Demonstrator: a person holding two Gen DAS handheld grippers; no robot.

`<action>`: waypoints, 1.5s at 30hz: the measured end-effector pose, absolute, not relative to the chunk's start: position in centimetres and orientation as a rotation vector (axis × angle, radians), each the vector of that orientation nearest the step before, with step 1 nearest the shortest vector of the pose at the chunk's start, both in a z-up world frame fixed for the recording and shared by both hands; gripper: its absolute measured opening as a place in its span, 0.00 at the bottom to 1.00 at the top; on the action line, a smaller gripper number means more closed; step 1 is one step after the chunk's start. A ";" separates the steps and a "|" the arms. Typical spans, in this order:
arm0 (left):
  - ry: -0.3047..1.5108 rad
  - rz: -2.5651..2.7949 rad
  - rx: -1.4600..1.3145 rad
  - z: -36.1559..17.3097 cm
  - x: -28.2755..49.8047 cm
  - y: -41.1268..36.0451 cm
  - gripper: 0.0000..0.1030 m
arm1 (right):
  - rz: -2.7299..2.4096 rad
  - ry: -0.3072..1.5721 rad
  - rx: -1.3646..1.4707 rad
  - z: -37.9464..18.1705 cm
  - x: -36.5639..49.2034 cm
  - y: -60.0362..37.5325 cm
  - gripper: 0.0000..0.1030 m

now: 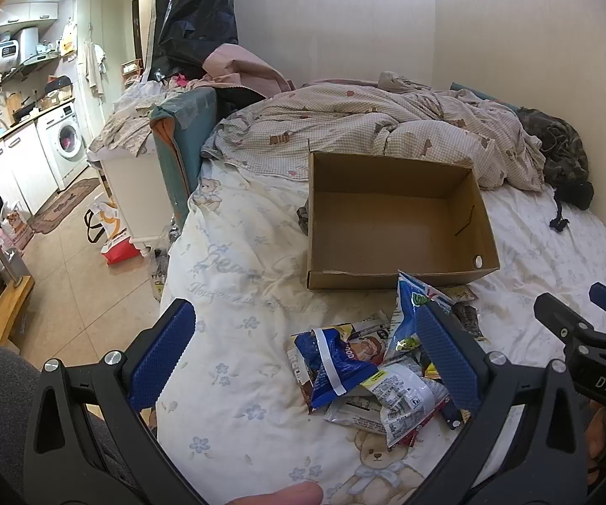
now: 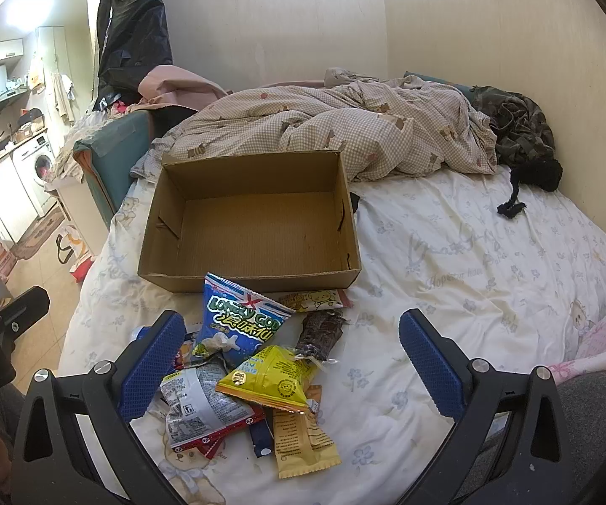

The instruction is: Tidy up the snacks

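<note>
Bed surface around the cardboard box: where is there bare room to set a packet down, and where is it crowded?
Bare: the box floor, the sheet right of it up to the rumpled quilt, and the strip left of it. Crowded: the snack pile against the box's near wall.

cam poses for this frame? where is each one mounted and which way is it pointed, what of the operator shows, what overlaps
Left wrist: on the left gripper, open, looking forward and down across the bed at the snack pile and the empty cardboard box; a fingertip shows at the bottom edge, the right gripper at right.
Right wrist: on the right gripper, open, same heading, set further right; pile low centre, box beyond; the left gripper at left.
Shared: pile, box, checked quilt, kitchen behind.
</note>
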State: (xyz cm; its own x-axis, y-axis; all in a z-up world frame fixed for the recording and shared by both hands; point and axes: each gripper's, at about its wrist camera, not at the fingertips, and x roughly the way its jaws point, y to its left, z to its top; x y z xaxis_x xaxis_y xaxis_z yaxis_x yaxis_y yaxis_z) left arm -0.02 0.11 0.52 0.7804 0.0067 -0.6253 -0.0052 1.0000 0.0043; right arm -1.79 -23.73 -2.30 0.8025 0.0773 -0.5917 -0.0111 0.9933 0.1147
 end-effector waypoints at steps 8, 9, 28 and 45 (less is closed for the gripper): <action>0.672 0.009 0.010 0.4 0.0 0.1 1.00 | 0.047 0.638 0.106 -2.3 -1.8 -23.7 1.00; 0.672 0.009 0.010 0.4 -0.1 0.0 1.00 | 0.048 0.639 0.107 -2.3 -1.8 -23.7 1.00; 0.672 0.010 0.013 0.3 -0.1 -0.1 1.00 | 0.044 0.638 0.106 -2.0 -1.9 -23.7 1.00; 0.725 0.032 -0.018 -0.4 0.7 1.1 1.00 | 0.065 0.686 0.173 -1.5 -0.7 -25.8 1.00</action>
State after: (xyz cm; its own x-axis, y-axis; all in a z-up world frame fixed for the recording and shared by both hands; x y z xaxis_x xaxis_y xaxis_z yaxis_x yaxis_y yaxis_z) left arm 0.71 1.11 -0.42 0.7479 0.0229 -0.6635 -0.0355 0.9994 -0.0054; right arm -0.66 -25.76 -1.54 0.7727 0.1164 -0.6240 -0.0029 0.9837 0.1800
